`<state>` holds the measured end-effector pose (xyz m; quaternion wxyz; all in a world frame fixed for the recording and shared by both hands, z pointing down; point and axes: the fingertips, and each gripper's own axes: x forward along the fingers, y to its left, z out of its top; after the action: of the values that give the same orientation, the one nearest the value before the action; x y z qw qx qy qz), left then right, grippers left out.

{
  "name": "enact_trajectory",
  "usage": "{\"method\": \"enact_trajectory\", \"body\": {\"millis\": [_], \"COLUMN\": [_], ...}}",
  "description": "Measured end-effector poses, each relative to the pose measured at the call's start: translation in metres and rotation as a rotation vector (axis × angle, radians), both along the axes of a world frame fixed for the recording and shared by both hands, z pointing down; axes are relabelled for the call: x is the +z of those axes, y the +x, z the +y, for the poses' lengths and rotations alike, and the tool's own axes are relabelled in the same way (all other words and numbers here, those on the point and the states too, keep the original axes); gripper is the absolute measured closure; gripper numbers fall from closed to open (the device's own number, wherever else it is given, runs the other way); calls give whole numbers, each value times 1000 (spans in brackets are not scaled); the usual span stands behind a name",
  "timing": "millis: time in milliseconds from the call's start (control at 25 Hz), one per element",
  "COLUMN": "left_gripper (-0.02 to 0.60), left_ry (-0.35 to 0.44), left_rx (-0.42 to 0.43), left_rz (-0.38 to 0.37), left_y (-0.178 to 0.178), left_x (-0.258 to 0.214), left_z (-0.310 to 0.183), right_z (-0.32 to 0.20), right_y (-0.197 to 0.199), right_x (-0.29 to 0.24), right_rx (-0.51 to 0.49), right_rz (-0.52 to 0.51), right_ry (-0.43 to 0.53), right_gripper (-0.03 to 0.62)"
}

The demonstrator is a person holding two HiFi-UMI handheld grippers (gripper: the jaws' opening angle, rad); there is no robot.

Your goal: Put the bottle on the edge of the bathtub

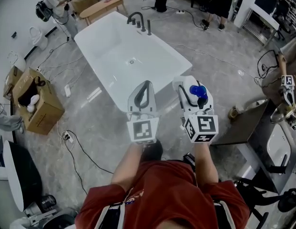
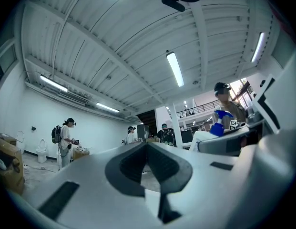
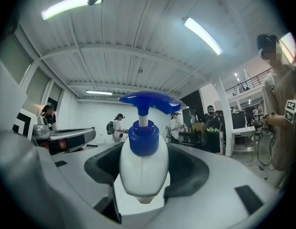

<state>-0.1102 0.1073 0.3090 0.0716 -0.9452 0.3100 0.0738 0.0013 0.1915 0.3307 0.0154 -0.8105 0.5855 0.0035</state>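
— Where is the bottle [image 3: 143, 168] found?
— It is clamped between the jaws of the right tool [image 1: 195, 95], blue pump uppermost, and carried over the floor [image 1: 90, 123] just beside the near end of the bathtub [image 1: 104, 41].
— And the left tool [image 2: 148, 150]?
— Its jaws are seen brought together, with nothing held between them.

Your bottle [image 3: 143, 168]: white body, blue pump. Left gripper [image 2: 148, 144] and right gripper [image 3: 145, 147] white, dark jaws, black-and-white marker cubes [image 1: 143, 130]. Tub [image 1: 109, 44] white, floor [image 1: 95, 120] grey marbled, your shirt [image 1: 171, 190] red, box [image 1: 43, 111] brown.
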Motion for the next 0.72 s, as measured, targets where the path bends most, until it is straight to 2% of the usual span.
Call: {"method": "enact_trajectory", "body": {"millis": [280, 720], "left_gripper": [565, 565], "left_ry": [6, 11], "left_rx": [-2, -21], "left_rz": [8, -27], "left_y": [25, 51], "left_x": [0, 5], "left_z": [-42, -150], "right_z": [-46, -154], "right_y": [24, 53], "right_x": [2, 3], "right_rx": [-6, -29], "right_rz": [8, 7], "right_ry": [-10, -55], "right_gripper": [321, 321]}}
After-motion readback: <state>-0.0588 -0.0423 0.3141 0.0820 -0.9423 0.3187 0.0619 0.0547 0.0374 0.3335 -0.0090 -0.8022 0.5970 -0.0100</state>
